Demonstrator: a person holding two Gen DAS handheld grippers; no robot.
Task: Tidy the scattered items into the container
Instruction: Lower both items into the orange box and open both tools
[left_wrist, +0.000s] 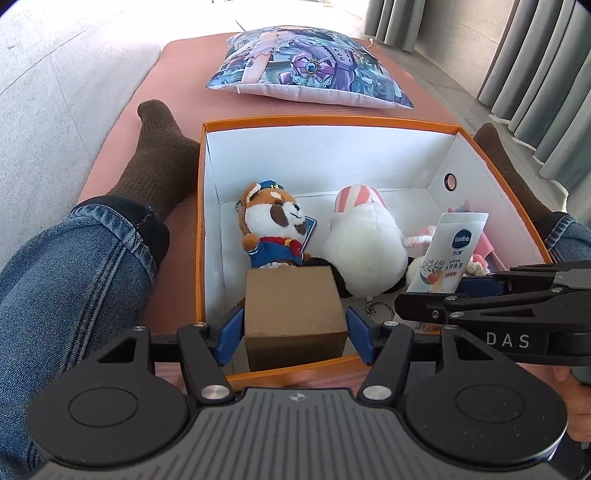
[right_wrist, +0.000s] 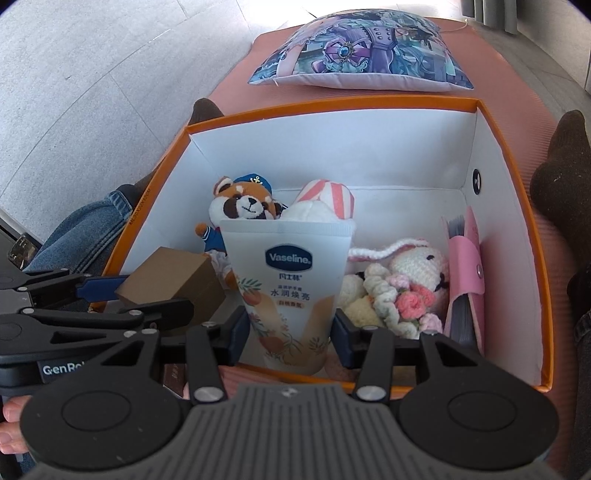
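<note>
An orange box (left_wrist: 328, 121) with white inner walls (right_wrist: 332, 147) sits on a pink mat. My left gripper (left_wrist: 295, 328) is shut on a small brown cardboard box (left_wrist: 293, 306) and holds it over the box's near left corner; it also shows in the right wrist view (right_wrist: 170, 280). My right gripper (right_wrist: 291, 332) is shut on a white Vaseline tube (right_wrist: 291, 280), held upright over the box's near edge; the tube also shows in the left wrist view (left_wrist: 448, 254). Inside lie a red panda plush (left_wrist: 275, 225), a white plush with a striped cap (left_wrist: 365, 243), a crochet bunny (right_wrist: 406, 280) and a pink card holder (right_wrist: 467, 277).
A printed pillow (left_wrist: 310, 70) lies on the mat (left_wrist: 177, 92) beyond the box. The person's legs in jeans and brown socks (left_wrist: 159, 155) flank the box on both sides. Grey floor lies to the left, grey curtains (left_wrist: 535, 74) to the right.
</note>
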